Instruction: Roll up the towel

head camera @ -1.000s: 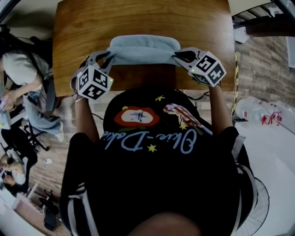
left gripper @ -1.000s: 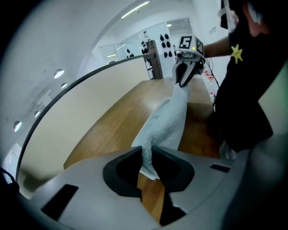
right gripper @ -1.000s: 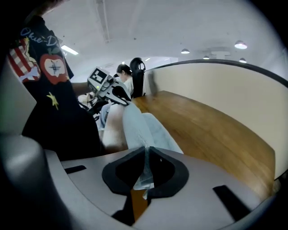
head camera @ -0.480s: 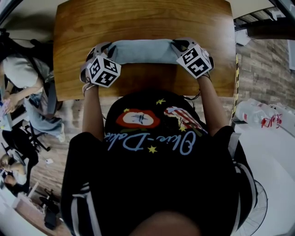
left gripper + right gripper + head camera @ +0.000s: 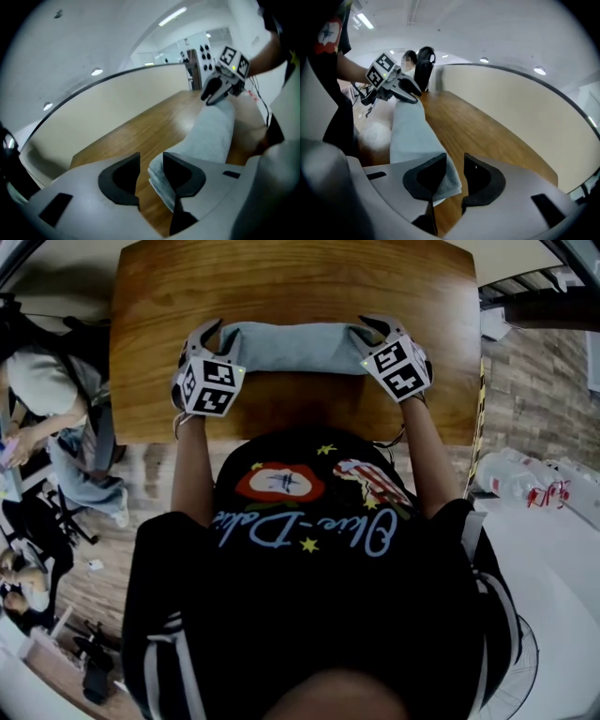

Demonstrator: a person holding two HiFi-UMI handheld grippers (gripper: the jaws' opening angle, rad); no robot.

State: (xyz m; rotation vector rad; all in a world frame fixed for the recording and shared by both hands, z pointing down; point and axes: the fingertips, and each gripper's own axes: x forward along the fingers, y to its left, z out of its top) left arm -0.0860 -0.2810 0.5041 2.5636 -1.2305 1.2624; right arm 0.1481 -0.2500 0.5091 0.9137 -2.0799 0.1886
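The towel point(image 5: 292, 346) is pale blue-grey and lies as a long, low roll across the upper middle of the head view. It rests on the wooden table point(image 5: 281, 277), with its length running left to right. In the left gripper view its near end shows stacked, folded layers.

The left gripper point(image 5: 200, 341) sits at the roll's left end and the right gripper point(image 5: 377, 331) at its right end. Both tilt down toward the tabletop, with their marker cubes point(image 5: 208, 386) facing up at the camera.

The left gripper's jaws have just been opening and stand apart. The towel's end lies between them, against the pad at the right of that view, with open wood showing before the other pad.

The right gripper's jaws have likewise just been opening. A towel corner lies between them, beside the pad at the left of its view and clear of the other. Whether the cloth touches that left pad is hard to tell.

Two bare forearms point(image 5: 190, 465) reach up from the frame's middle to the grippers.
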